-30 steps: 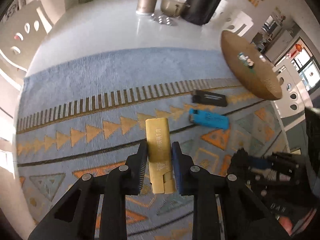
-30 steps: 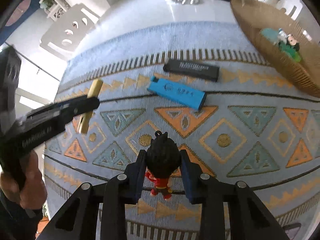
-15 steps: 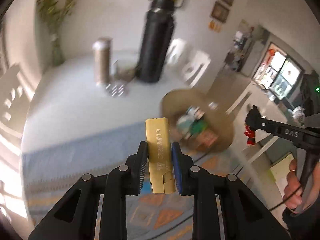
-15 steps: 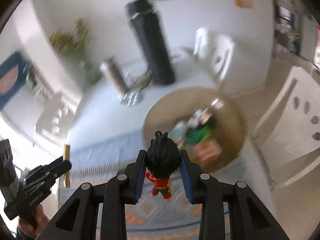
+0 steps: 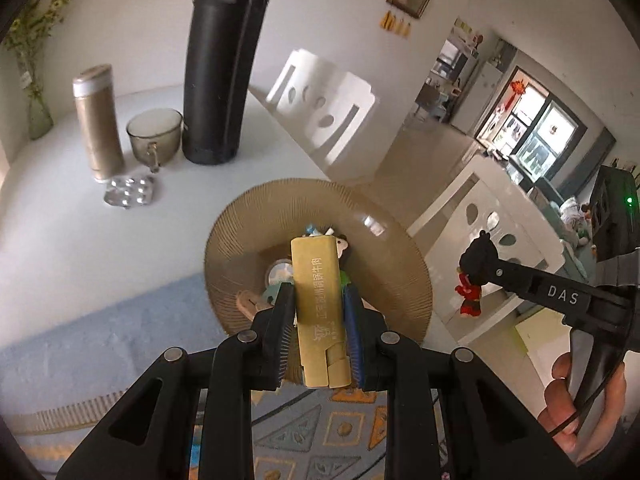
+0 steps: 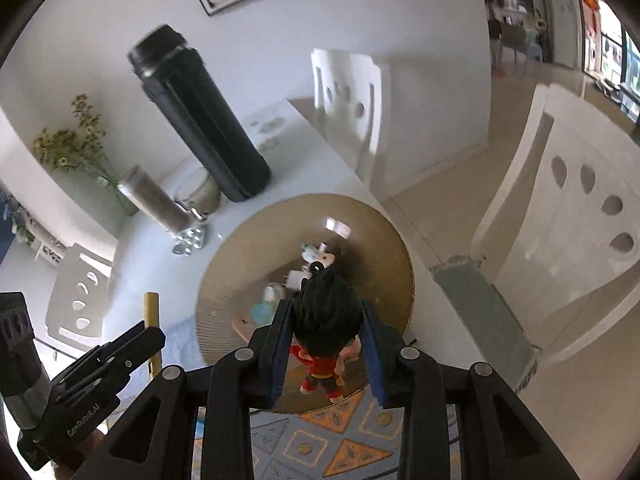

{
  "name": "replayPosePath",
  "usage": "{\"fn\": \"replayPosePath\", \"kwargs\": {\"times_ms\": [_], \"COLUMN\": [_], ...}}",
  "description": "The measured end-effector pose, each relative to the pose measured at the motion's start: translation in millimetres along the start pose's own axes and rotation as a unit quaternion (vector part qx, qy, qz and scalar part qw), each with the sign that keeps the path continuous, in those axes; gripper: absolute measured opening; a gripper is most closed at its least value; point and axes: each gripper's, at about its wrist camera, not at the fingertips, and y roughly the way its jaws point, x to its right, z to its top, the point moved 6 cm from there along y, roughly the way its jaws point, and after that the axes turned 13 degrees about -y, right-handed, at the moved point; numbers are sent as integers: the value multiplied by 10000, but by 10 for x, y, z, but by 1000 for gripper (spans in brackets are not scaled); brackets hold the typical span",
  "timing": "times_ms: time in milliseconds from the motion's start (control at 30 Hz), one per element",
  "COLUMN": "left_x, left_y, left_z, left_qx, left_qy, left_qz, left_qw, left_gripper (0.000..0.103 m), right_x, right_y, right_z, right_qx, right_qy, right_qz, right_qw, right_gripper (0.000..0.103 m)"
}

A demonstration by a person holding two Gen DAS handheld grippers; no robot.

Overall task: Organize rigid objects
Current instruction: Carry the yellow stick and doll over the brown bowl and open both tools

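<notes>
My left gripper is shut on a gold rectangular packet with printed characters, held above the round woven basket. My right gripper is shut on a small figurine with black spiky hair and red clothes, also over the basket. The basket holds several small toys, partly hidden behind the held things. In the left wrist view the right gripper shows at the right with the figurine. The left gripper with the gold packet shows at the lower left of the right wrist view.
On the white table stand a tall black flask, a tan bottle, a glass cup and a foil blister pack. A patterned blue mat lies under the grippers. White chairs stand past the table's edge.
Both grippers rose off the mat and swung over to the woven basket, still gripping the gold packet and the figurine. The blue and black sticks on the mat dropped out of view.
</notes>
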Motion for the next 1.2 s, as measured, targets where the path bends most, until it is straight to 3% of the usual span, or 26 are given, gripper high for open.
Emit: {"fn": "replayPosePath", "kwargs": {"times_ms": [267,500,567,600,667,700,767,1033,1200], "left_x": [-56,42,89,104,102,88,-1,-751,-1157], "left_y": [268,335,311,285,219,161,-41,-956,-1479], "left_z": [-99,-115,-105,-93,-76,-68,-31,-9,-117], "left_qx": [-297,-335,-293,-274,-332,-307,-104,426,610], "left_qy": [-29,187,234,213,172,176,131,-382,-764], "left_qz": [142,188,137,80,25,36,101,681,689], "left_qw": [9995,9991,9992,9994,9993,9994,9998,9960,9928], "left_gripper": [21,21,22,33,53,62,67,67,67], "right_x": [207,310,334,341,351,347,334,101,-298], "right_y": [448,573,543,527,453,396,247,-73,-375], "right_z": [-140,-161,-133,-116,-79,-57,-32,-91,-100], "right_qx": [-413,-605,-595,-622,-513,-420,-260,-93,201], "right_qy": [198,169,137,120,114,108,116,115,-288], "right_qz": [-21,-190,-328,-384,-424,-410,-375,-10,209], "right_qw": [9989,9978,9976,9973,9977,9982,9989,9999,9992], "right_gripper": [32,32,36,47,55,55,55,56,56]}}
